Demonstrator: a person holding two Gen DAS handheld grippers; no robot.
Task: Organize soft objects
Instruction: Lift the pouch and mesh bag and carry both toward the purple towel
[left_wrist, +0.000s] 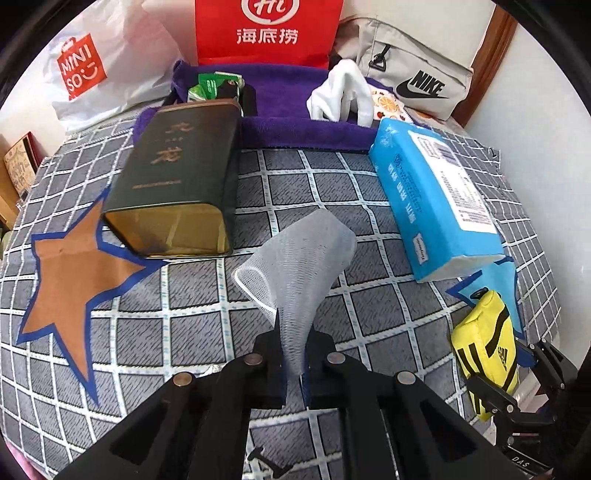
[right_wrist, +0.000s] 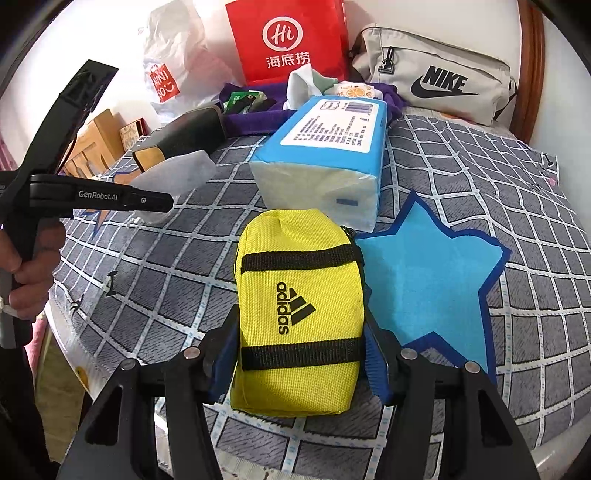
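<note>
My left gripper (left_wrist: 293, 365) is shut on a white foam mesh sleeve (left_wrist: 299, 266) and holds it above the checked cloth; the sleeve also shows in the right wrist view (right_wrist: 177, 173). My right gripper (right_wrist: 301, 354) is shut on a yellow Adidas pouch (right_wrist: 299, 310), which also shows in the left wrist view (left_wrist: 487, 350). The pouch sits beside a blue star patch (right_wrist: 428, 284). A brown star patch (left_wrist: 77, 273) lies at the left. A blue tissue pack (left_wrist: 432, 199) lies mid-right.
A dark tin box (left_wrist: 181, 177) lies on its side by the brown star. A purple towel (left_wrist: 295, 129) at the back holds a white cloth (left_wrist: 343, 92) and a green packet (left_wrist: 214, 86). A red bag (left_wrist: 266, 33), Miniso bag (left_wrist: 92, 70) and Nike bag (left_wrist: 417, 77) stand behind.
</note>
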